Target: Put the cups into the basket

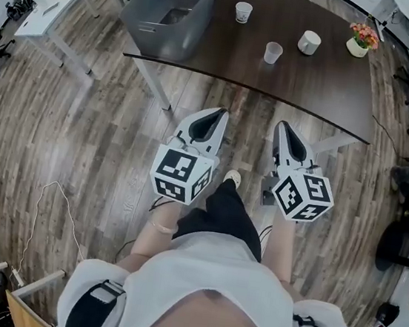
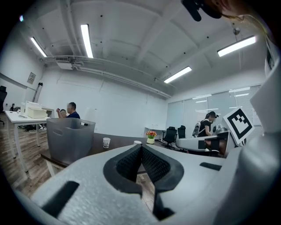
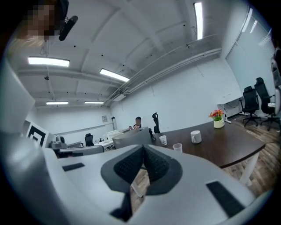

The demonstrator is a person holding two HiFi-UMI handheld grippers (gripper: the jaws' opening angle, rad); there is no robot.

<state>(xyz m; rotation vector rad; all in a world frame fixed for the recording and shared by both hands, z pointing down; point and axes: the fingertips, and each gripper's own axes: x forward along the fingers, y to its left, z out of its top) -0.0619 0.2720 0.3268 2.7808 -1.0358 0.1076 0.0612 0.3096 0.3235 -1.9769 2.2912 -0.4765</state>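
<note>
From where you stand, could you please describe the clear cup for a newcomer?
On the dark table with the grey basket at its left end, the clear cup stands nearest the front edge. Unlike the mug and printed cup, it is see-through.

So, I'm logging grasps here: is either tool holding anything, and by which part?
Nothing: the left tool and right tool are both shut and empty.
</note>
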